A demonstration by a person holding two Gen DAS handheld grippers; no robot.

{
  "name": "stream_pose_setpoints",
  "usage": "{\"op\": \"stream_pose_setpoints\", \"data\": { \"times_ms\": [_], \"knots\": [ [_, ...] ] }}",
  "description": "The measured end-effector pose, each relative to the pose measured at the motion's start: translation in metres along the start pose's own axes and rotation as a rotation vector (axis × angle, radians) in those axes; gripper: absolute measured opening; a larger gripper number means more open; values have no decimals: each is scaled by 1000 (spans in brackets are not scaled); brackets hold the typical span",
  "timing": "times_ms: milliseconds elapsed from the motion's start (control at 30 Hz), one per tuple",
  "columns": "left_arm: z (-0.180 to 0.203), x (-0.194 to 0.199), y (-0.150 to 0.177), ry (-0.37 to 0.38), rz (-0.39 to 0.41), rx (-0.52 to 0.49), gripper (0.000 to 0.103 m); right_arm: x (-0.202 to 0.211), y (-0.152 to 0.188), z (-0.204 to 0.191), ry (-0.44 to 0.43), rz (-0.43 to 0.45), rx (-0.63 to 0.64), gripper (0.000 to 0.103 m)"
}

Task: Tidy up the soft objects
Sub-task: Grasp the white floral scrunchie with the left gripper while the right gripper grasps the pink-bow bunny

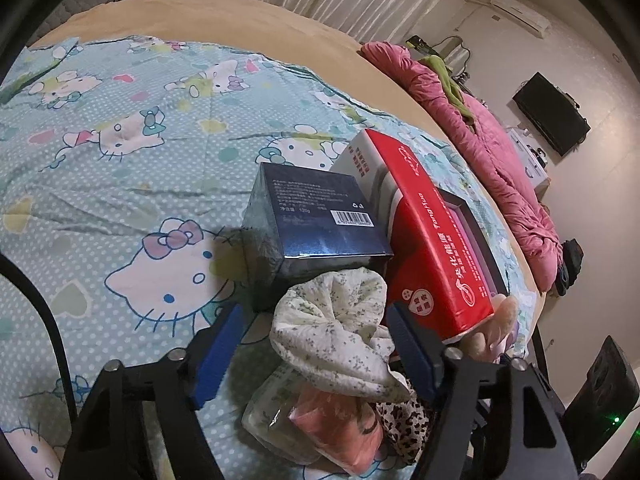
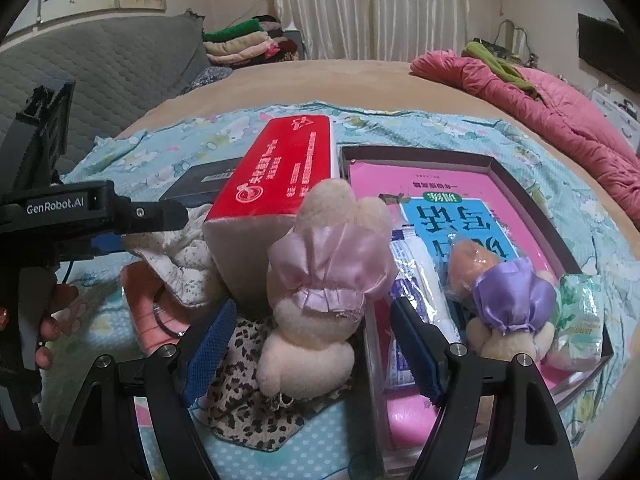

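A crumpled white floral cloth (image 1: 332,332) lies between the blue pads of my left gripper (image 1: 316,356). A gap shows at the left pad, so the gripper is open. In the right wrist view the same cloth (image 2: 180,256) sits by that left gripper (image 2: 106,242). A cream plush bunny in a pink dress (image 2: 320,280) leans on a red box (image 2: 280,184). My right gripper (image 2: 314,352) stands open around it, apart on both sides. Under the bunny lies a leopard-print cloth (image 2: 248,392). A second plush in a purple dress (image 2: 508,300) lies in a shallow box (image 2: 420,152).
A dark blue box (image 1: 316,216) and the red box (image 1: 432,240) stand just beyond the cloth on the Hello Kitty sheet (image 1: 120,160). The shallow box also holds a pink book (image 2: 432,184) and a green tissue pack (image 2: 580,320). A pink quilt (image 1: 500,152) lies along the bed's far edge.
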State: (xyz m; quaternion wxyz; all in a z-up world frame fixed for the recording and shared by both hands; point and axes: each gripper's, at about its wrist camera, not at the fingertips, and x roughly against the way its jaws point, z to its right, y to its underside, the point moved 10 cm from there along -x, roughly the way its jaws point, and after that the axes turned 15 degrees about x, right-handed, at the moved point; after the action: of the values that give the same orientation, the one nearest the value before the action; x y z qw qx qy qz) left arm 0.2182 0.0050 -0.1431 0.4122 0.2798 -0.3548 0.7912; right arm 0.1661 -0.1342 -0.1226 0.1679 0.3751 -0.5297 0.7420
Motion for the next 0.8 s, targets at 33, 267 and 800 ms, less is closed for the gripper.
{"op": "stream_pose_setpoints", "data": {
  "times_ms": [33,267,800],
  "knots": [
    [0,-1,0,3,-2,0,67,0,0,1,0,3,-2,80],
    [1,-5,3,12,-15,-8,56,0,-2,3,-12,14,-7,60],
    [20,7,0,87,22,-66,13,14,-4,17,-68,67,-94,44]
  ]
}}
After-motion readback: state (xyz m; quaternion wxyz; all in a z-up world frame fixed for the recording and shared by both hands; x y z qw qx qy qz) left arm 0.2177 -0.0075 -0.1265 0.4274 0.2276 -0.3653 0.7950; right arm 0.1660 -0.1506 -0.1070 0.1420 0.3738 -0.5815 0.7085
